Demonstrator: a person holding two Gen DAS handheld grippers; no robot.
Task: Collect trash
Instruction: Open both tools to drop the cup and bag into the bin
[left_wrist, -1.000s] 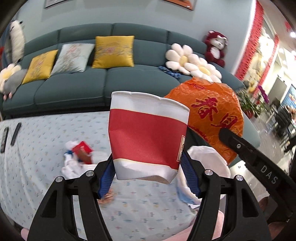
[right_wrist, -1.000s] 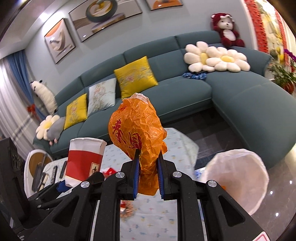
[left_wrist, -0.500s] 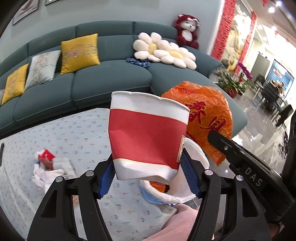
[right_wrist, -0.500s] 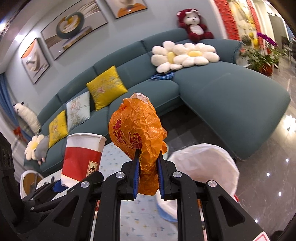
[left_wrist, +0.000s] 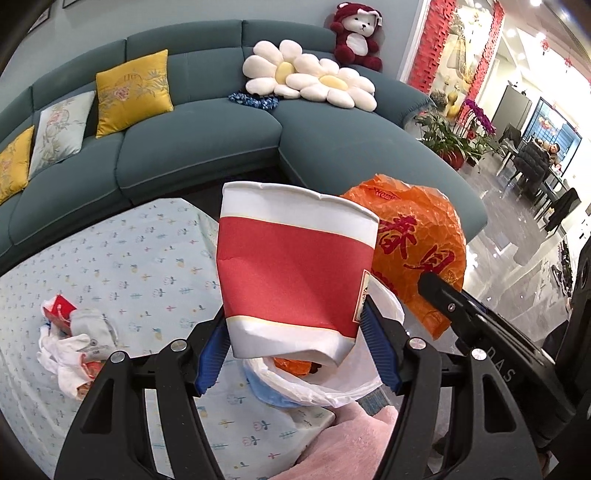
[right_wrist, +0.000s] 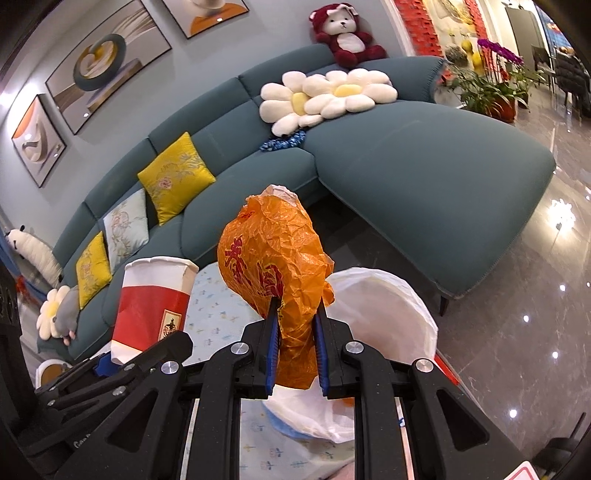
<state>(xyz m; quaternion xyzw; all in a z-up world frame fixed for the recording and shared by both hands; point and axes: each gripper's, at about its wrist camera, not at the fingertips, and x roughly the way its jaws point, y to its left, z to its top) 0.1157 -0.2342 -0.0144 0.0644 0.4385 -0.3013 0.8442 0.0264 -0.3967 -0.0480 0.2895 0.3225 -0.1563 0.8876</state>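
Observation:
A red and white paper cup (left_wrist: 295, 273) stands upright between the blue pads of my left gripper (left_wrist: 295, 334), which is shut on its dented lower part. Just under the cup is the white-lined trash bin (left_wrist: 332, 384), with orange scraps inside. To its right a crumpled orange plastic bag (left_wrist: 417, 240) hangs over the bin. In the right wrist view my right gripper (right_wrist: 295, 332) is shut on the orange bag (right_wrist: 273, 258), directly above the bin liner (right_wrist: 384, 306). The cup (right_wrist: 151, 306) is at its left.
A pile of white tissues and red wrappers (left_wrist: 74, 343) lies on the patterned tablecloth (left_wrist: 140, 266) at the left. A teal sofa (left_wrist: 207, 136) curves behind the table. A pink sleeve (left_wrist: 354, 435) is below the bin. Glossy floor (right_wrist: 517, 332) spreads to the right.
Both grippers have carried the cup and the orange bag to the right and lower, over the bin's mouth. The tissue pile has slid to the left of the view.

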